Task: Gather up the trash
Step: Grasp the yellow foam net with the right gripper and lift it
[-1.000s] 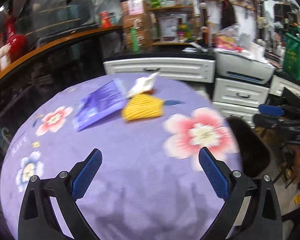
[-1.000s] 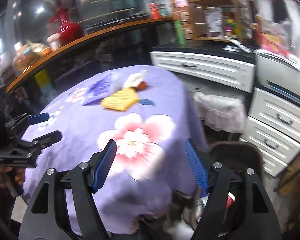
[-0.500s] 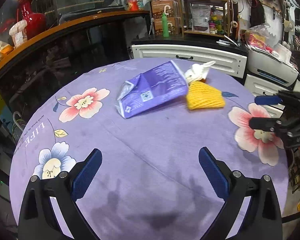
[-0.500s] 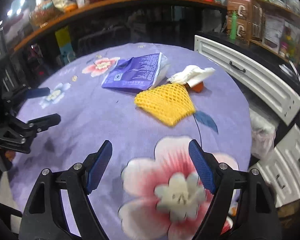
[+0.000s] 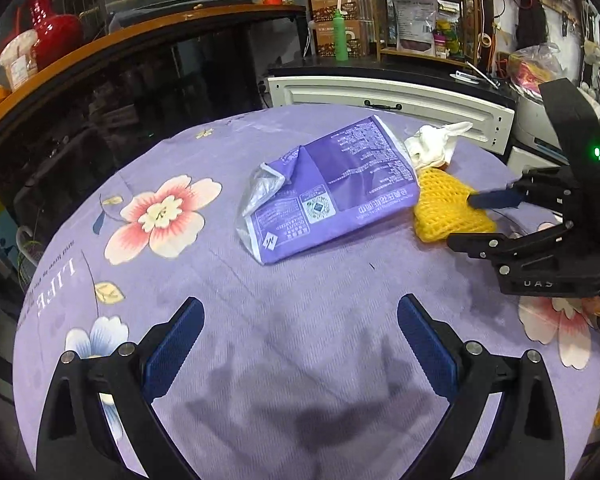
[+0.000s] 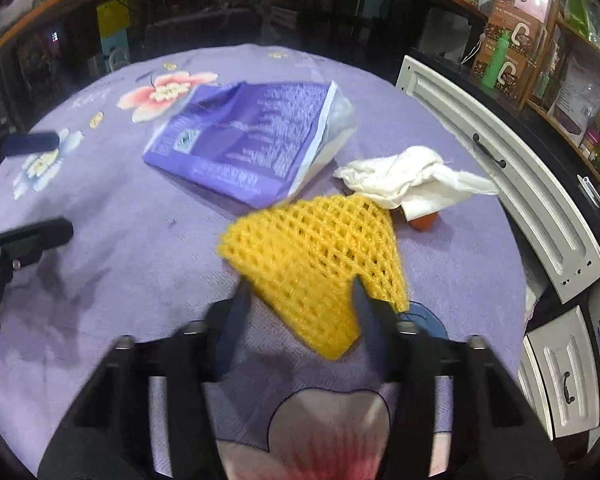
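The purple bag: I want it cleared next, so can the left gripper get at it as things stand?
Probably yes. The left gripper is open, with only bare tablecloth between it and the purple bag.

Your round surface (image 5: 260, 360), under a purple flowered cloth, carries 3 pieces: a purple packet (image 5: 332, 188), a yellow foam net (image 5: 444, 212) touching the packet's edge, and a crumpled white tissue (image 5: 434, 146) just behind the net.

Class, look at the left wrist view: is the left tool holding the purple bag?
No. The left tool stands wide open above bare tablecloth, with the purple bag lying farther off, untouched.
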`<state>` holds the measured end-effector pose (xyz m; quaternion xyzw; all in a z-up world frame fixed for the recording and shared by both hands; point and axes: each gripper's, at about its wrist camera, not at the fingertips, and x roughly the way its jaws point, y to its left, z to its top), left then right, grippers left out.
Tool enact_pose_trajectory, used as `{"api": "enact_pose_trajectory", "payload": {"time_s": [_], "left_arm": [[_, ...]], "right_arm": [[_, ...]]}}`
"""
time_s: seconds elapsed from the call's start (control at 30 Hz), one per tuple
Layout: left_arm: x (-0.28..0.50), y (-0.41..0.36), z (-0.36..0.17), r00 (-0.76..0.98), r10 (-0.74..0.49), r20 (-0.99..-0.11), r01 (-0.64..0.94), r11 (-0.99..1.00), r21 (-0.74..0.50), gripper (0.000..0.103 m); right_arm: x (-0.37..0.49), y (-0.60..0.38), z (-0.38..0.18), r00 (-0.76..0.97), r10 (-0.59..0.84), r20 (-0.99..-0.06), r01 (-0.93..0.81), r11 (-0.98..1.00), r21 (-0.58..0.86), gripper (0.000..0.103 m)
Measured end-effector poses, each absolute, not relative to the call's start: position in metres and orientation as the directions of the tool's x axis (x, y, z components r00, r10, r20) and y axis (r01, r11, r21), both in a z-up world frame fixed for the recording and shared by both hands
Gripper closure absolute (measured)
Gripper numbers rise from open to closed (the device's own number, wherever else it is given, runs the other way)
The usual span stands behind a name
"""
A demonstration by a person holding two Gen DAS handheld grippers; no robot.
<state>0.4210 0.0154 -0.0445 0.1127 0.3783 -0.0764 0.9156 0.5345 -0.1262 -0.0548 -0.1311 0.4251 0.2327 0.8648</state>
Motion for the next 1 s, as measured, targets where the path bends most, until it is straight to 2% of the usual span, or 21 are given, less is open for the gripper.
{"api": "enact_pose_trajectory", "payload": {"time_s": [0.07,0.17,0.5,0.83,1.0], "left_arm": [[0.426,0.013,-0.044,0.705,-0.057,-0.707,0.23,0.961,0.153,0.007],[0.433,0.006,-0.044,0.706,-0.055,-0.706,0.234,0.959,0.158,0.007],[0.461,-0.028,-0.044,0.711,-0.039,-0.702,0.279,0.932,0.23,0.007],[0.509,0.008,-0.035,0.701,-0.065,-0.711,0.205,0.972,0.113,0.007],[0.524,0.018,-0.048,0.671,-0.093,-0.736,0.181,0.983,0.042,0.025]], "right_arm": [[0.534,-0.128,-0.055,0.554,0.275,-0.786,-0.509,0.859,-0.057,0.084],[0.536,-0.137,-0.054,0.554,0.29,-0.78,-0.497,0.867,-0.03,0.091],[0.51,-0.16,-0.039,0.556,0.371,-0.744,-0.489,0.87,0.068,0.092],[0.464,-0.177,-0.019,0.561,0.455,-0.692,-0.526,0.841,0.127,0.092],[0.454,-0.179,-0.015,0.559,0.476,-0.679,-0.539,0.831,0.139,0.092]]}}
